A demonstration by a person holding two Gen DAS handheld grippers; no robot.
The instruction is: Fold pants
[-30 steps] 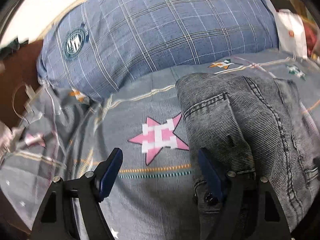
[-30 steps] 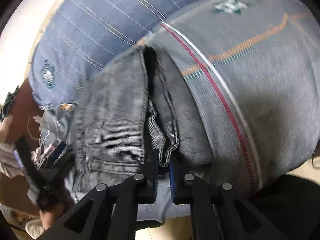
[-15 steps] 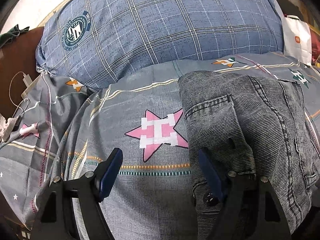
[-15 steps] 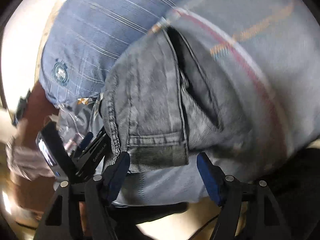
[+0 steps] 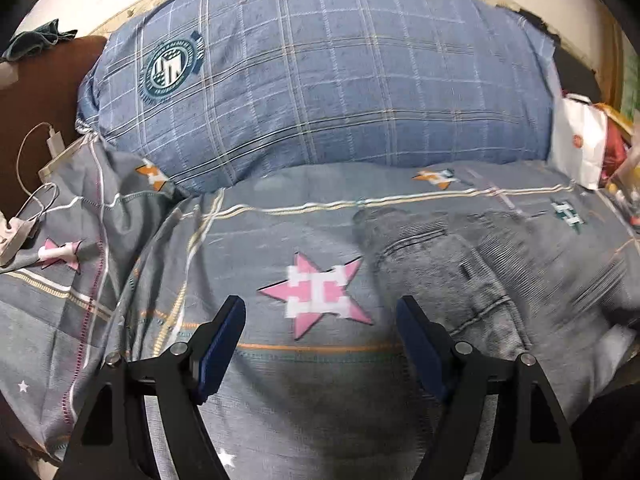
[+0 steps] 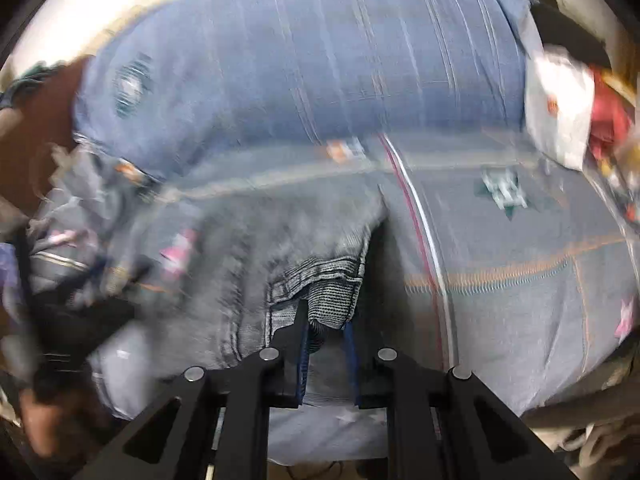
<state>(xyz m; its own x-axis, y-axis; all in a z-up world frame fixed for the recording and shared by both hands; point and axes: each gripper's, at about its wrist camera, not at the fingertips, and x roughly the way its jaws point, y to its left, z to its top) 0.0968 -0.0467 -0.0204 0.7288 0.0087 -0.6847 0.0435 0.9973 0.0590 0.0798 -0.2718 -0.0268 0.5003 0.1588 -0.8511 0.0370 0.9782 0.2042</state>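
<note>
The grey jeans (image 6: 280, 264) lie folded on the bed, on the grey star-printed cover (image 5: 304, 412), toward its near edge and just short of the big blue checked pillow (image 5: 320, 80) that fills the head end. In the right wrist view a hemmed corner of the denim stands up off the cover, because the right gripper (image 6: 328, 344) has it pinched: its jaws have just been closing, and the ribbed edge of the cloth sits between the blue pads. Holding by that corner lets the layers hang together, so the person can, it seems, drag or turn the bundle for another fold.

The left gripper (image 5: 320, 344) grasps nothing. Its jaws stand wide apart above the cover, framing the pink star (image 5: 320, 292), with the jeans just beside its right finger rather than between the two. Kept spread and near, it looks ready to take the opposite edge, though that is a guess.

Along the cover's left edge a white charger and cable (image 5: 44, 160) rest on a brown surface, and past the far right corner stands a white paper bag (image 5: 580, 144), both well clear of the denim. The right view is blurred, so finer creases cannot be read.
</note>
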